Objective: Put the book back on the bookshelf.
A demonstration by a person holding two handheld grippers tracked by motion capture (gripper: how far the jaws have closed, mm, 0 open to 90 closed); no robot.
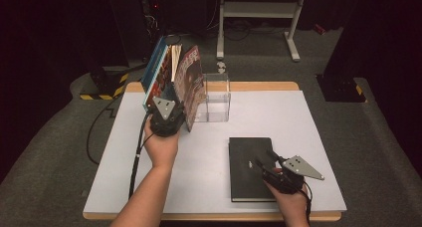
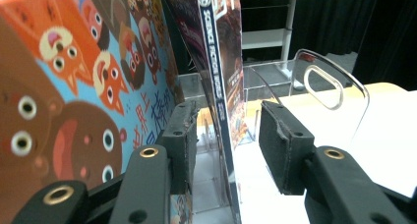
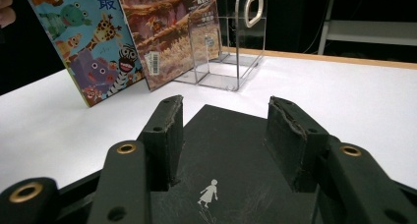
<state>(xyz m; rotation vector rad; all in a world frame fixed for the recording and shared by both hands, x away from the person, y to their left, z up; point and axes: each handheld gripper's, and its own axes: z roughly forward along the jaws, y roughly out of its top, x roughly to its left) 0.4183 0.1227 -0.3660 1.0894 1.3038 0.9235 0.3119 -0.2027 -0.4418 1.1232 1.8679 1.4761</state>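
Two books lean left against a clear acrylic stand (image 1: 217,98) at the table's back: a cartoon-animal picture book (image 1: 155,70) (image 2: 74,86) (image 3: 93,42) and a science fiction magazine (image 1: 191,80) (image 2: 228,47) (image 3: 167,32). My left gripper (image 1: 171,110) (image 2: 228,108) is open, its jaws on either side of the magazine's near edge with a gap at each pad. A black book (image 1: 245,174) (image 3: 231,150) lies flat at the front right. My right gripper (image 1: 263,158) (image 3: 226,106) hovers open just over its cover, with nothing between the pads.
The stand's handle cut-out (image 2: 322,86) (image 3: 253,8) rises beyond the magazine. White tabletop (image 1: 298,127) lies bare right of the stand. On the floor beyond are a white table frame (image 1: 259,10) and a black-yellow striped base (image 1: 102,90). A cable (image 1: 135,157) trails from the left gripper.
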